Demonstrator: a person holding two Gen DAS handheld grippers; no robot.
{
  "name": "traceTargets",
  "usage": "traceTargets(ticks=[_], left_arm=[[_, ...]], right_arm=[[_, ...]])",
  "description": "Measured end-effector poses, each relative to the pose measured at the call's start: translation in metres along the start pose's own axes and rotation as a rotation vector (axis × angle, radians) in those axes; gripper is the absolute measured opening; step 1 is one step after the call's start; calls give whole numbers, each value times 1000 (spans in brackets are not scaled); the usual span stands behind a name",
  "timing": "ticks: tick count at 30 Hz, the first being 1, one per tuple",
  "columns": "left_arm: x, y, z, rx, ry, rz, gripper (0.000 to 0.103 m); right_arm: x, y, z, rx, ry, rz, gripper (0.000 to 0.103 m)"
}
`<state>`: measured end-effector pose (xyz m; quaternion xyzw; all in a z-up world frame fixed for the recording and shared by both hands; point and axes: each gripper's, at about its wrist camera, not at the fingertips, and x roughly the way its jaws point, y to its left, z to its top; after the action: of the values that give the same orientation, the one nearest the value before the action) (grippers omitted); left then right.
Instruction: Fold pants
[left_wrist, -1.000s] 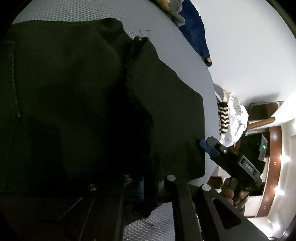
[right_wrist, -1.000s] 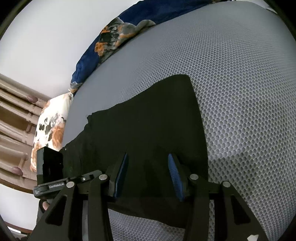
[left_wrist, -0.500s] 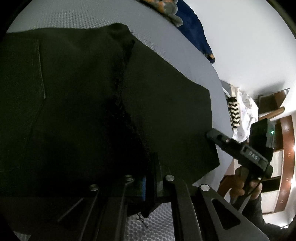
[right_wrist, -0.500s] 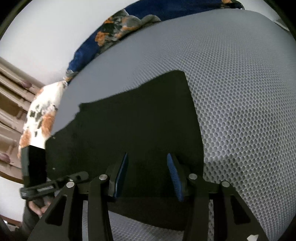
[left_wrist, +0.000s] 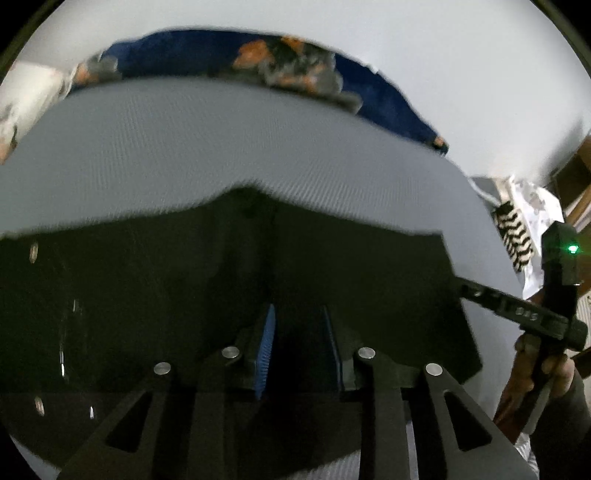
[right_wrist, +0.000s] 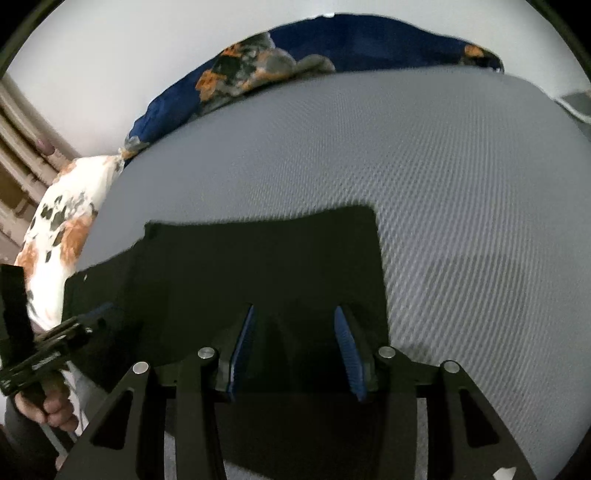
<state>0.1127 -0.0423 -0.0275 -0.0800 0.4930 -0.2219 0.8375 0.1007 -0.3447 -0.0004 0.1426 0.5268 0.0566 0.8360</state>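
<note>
My left gripper (left_wrist: 297, 349) sits lowest in the left wrist view, angled down over the black pants (left_wrist: 221, 295). Its jaws have just been opening; a narrow gap now stands between the blue pads (left_wrist: 266, 347), with dark fabric visible behind that gap. I cannot tell whether any cloth is caught there or merely lies below.

My right gripper (right_wrist: 295, 350) points down at the same pants (right_wrist: 258, 266) in the right wrist view. Jaws moderately apart, blue pads (right_wrist: 345, 350) clear on both sides, nothing pinched; the fabric lies beneath them.

The pants lie flat on the grey mesh-textured mattress (right_wrist: 461, 184), spread as a broad dark rectangle with a straight right edge and a squared far corner in the right wrist view. From the left wrist view a crease or seam runs up the middle of the cloth toward its far edge.

Each camera catches the other tool at the frame border: the right gripper (left_wrist: 517, 314) held in a hand (left_wrist: 546, 365) at the pants' right side, and the left gripper (right_wrist: 48, 354) in a hand (right_wrist: 48, 406) at their left side.

Farther off, a white pillow with orange and grey blotches (right_wrist: 62, 236) sits at the mattress's left end. A dark blue floral blanket (right_wrist: 258, 70) lies bunched along the far edge, against a white wall (left_wrist: 443, 55).
</note>
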Motion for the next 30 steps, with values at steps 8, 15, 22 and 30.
traceTargets(ticks=[8, 15, 22, 30], left_arm=[[39, -11, 39, 68, -11, 33, 30], [76, -4, 43, 79, 54, 88, 30], [74, -11, 37, 128, 44, 127, 32], [36, -19, 20, 98, 17, 112, 33]], right_arm=[[24, -5, 33, -32, 0, -97, 37], [30, -6, 35, -51, 10, -101, 37], [32, -1, 32, -61, -2, -120, 38], [24, 3, 30, -67, -20, -127, 39]])
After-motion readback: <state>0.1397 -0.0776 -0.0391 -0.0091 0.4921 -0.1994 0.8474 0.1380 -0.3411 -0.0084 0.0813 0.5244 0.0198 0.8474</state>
